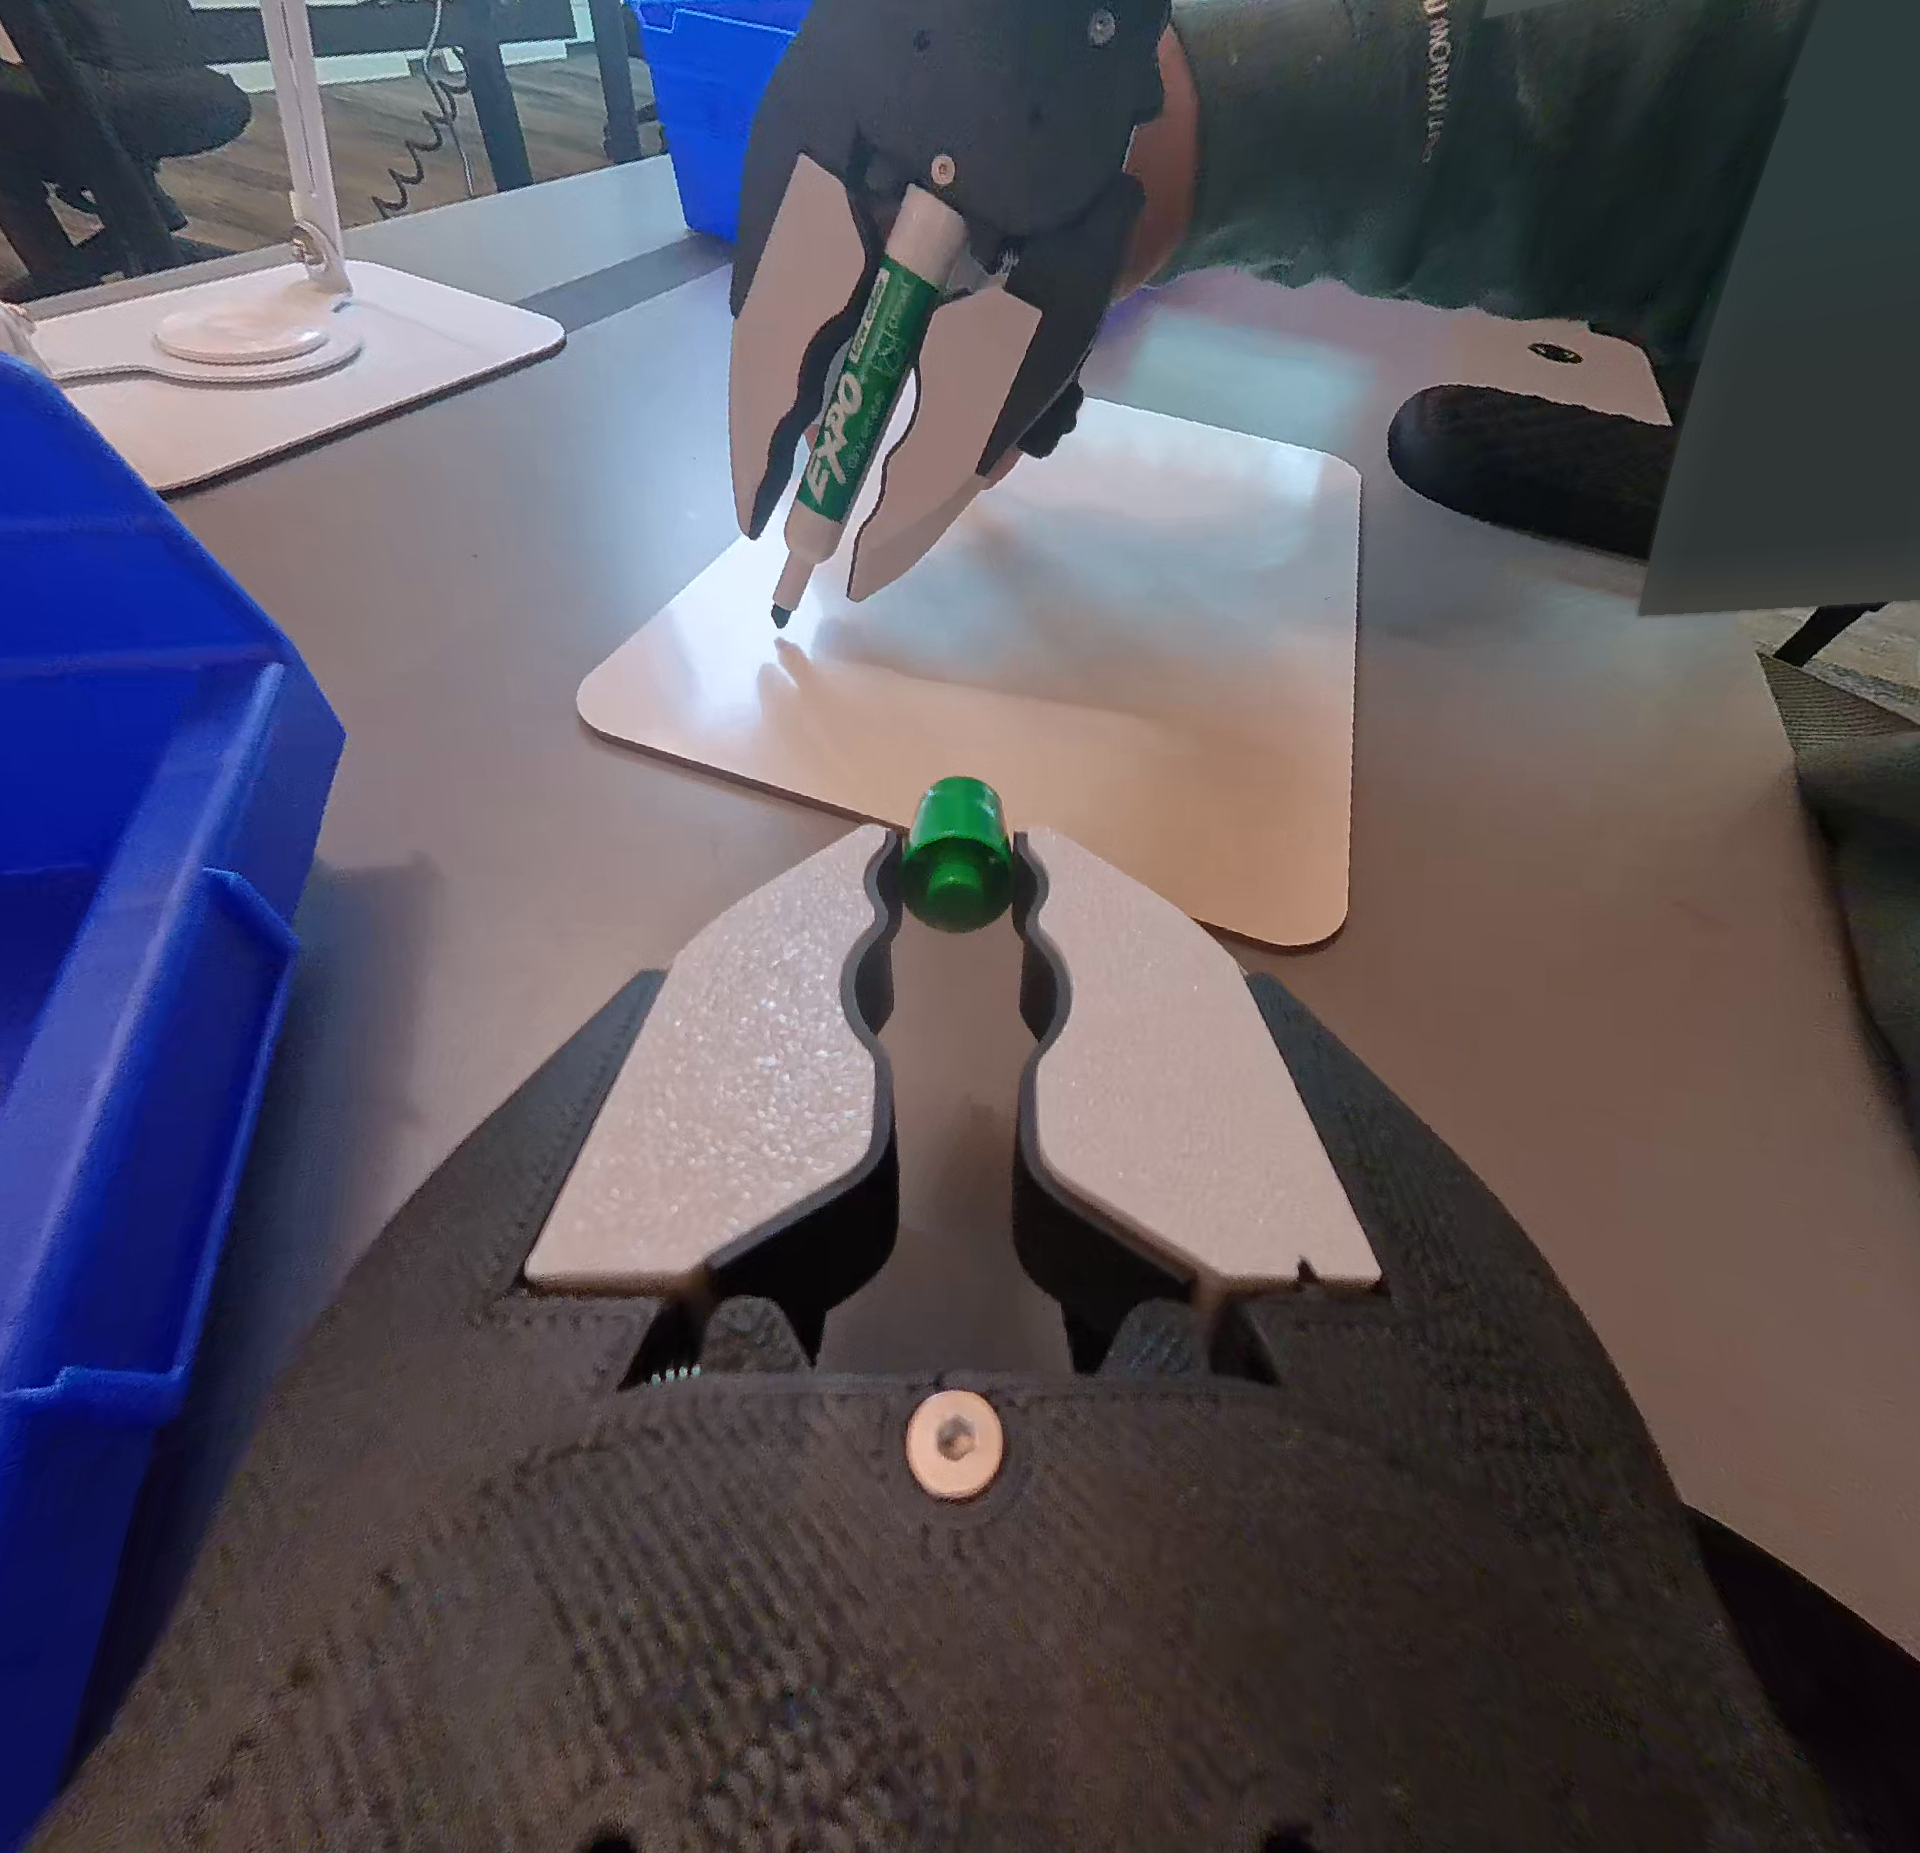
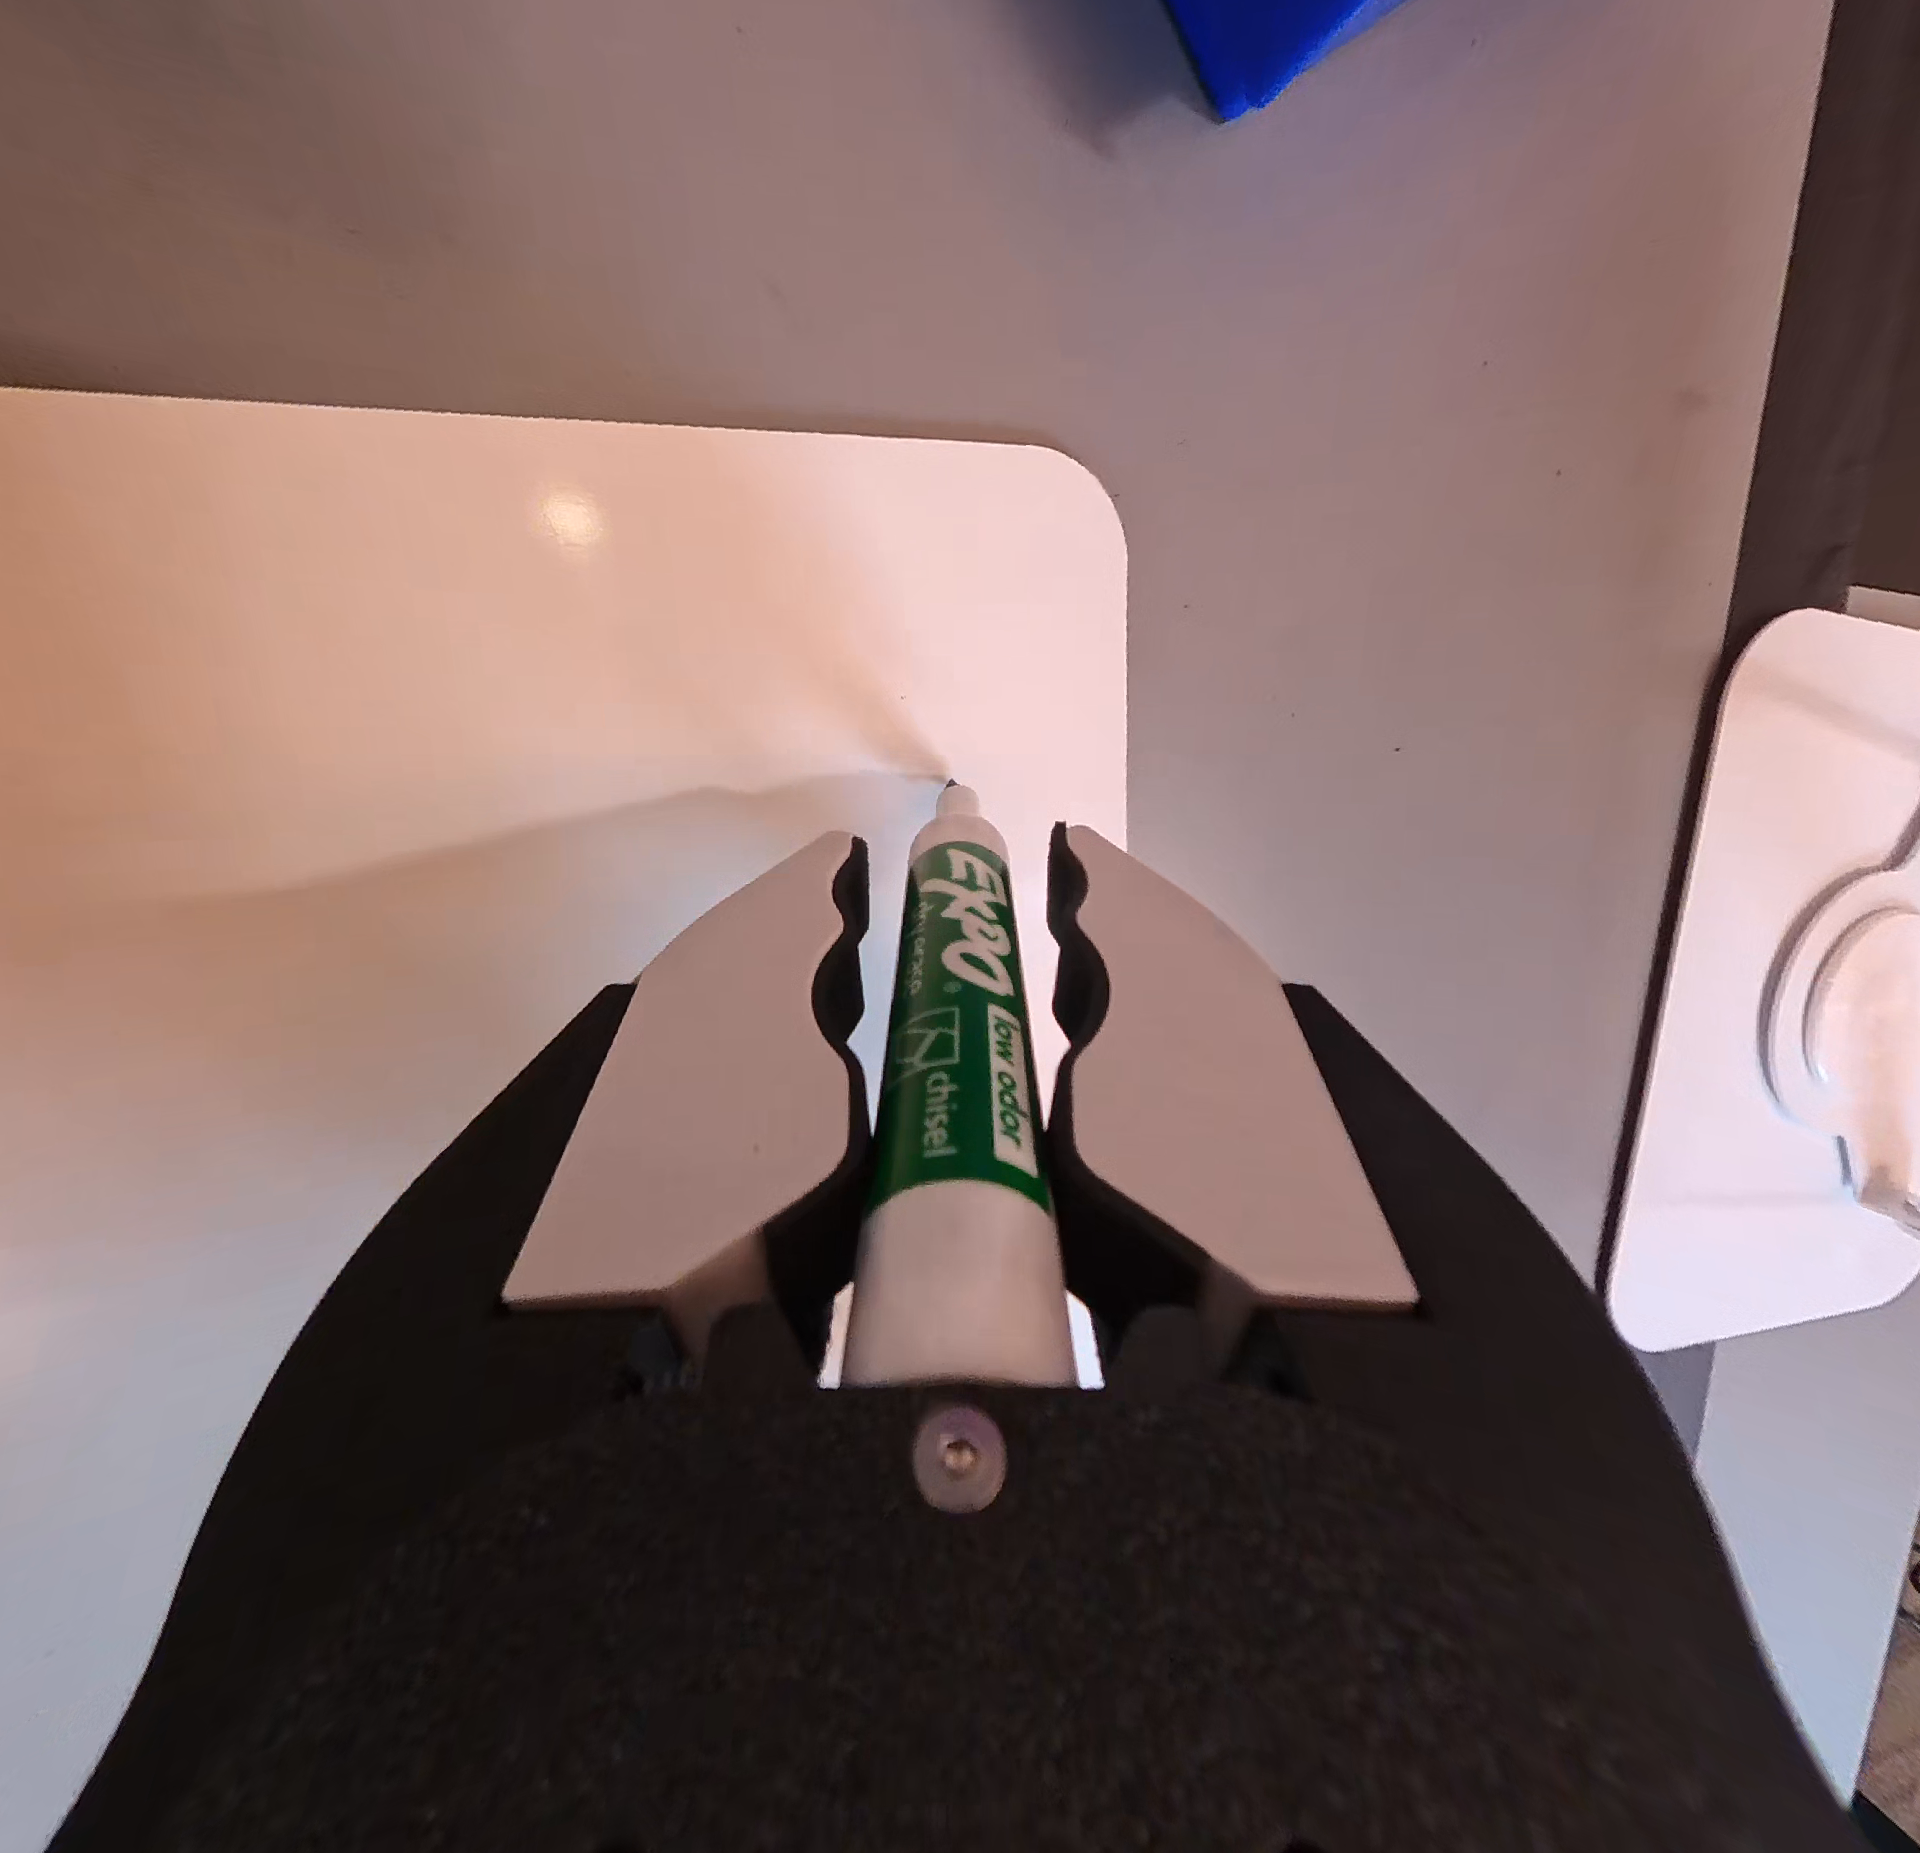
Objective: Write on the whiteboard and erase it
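A small blank whiteboard lies flat on the grey table; it also shows in the right wrist view. My right gripper is shut on an uncapped green marker and points it down at the board. The tip sits just above or on the board near its corner; I cannot tell if it touches. The same gripper and marker show in the left wrist view. My left gripper is shut on the green marker cap, low over the table at the board's near edge.
A blue bin stands close on the left, another blue bin at the back. A white stand base sits back left; it also shows in the right wrist view. A person's sleeve and a black pad lie right.
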{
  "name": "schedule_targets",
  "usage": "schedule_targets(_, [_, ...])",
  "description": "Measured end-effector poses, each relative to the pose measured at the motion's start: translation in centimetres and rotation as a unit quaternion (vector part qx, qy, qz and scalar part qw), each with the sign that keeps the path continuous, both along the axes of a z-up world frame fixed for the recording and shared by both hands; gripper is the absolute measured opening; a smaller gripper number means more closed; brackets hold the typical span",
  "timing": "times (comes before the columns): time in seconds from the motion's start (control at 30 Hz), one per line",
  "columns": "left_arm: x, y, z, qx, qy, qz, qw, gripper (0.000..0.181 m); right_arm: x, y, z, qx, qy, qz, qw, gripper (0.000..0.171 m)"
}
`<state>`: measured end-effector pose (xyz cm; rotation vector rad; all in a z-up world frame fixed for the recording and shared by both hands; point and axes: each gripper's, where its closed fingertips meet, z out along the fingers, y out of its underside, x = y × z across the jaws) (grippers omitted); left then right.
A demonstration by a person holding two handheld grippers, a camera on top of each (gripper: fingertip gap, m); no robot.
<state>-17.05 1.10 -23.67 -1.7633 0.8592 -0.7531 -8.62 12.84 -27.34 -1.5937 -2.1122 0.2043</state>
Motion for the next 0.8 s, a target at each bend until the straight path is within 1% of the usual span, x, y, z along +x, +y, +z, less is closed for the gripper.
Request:
schedule_targets(0.2, [-0.1,0.0,-0.2,-0.007,0.002,0.002,1.0,0.02,-0.2,0.2,-0.2,-0.001,-0.009,0.003,1.0,0.034])
schedule_targets(0.3, [-0.1,0.0,-0.2,-0.008,0.004,0.001,1.0,0.02,-0.2,-0.6,-0.3,-0.011,-0.018,0.012,1.0,0.034])
schedule_targets(0.4, [-0.1,0.0,-0.3,-0.009,0.004,0.001,1.0,0.02,-0.1,-2.3,-0.4,-0.025,-0.028,0.028,0.999,0.033])
schedule_targets(0.57, [0.0,0.0,-0.3,-0.009,0.006,0.0,1.0,0.02,-0.1,-6.1,-0.5,-0.048,-0.04,0.066,0.996,0.033])
schedule_targets(0.63, [-0.1,0.0,-0.3,-0.01,0.006,0.0,1.0,0.02,-0.3,-6.9,-0.5,-0.049,-0.042,0.073,0.995,0.033])
schedule_targets(0.7, [0.0,0.0,-0.3,-0.009,0.007,0.0,1.0,0.02,-0.3,-6.5,-0.5,-0.042,-0.044,0.067,0.996,0.033])
schedule_targets(0.8, [0.0,0.0,-0.4,-0.009,0.008,0.0,1.0,0.02,-0.2,-4.5,-0.5,-0.032,-0.04,0.044,0.998,0.033])
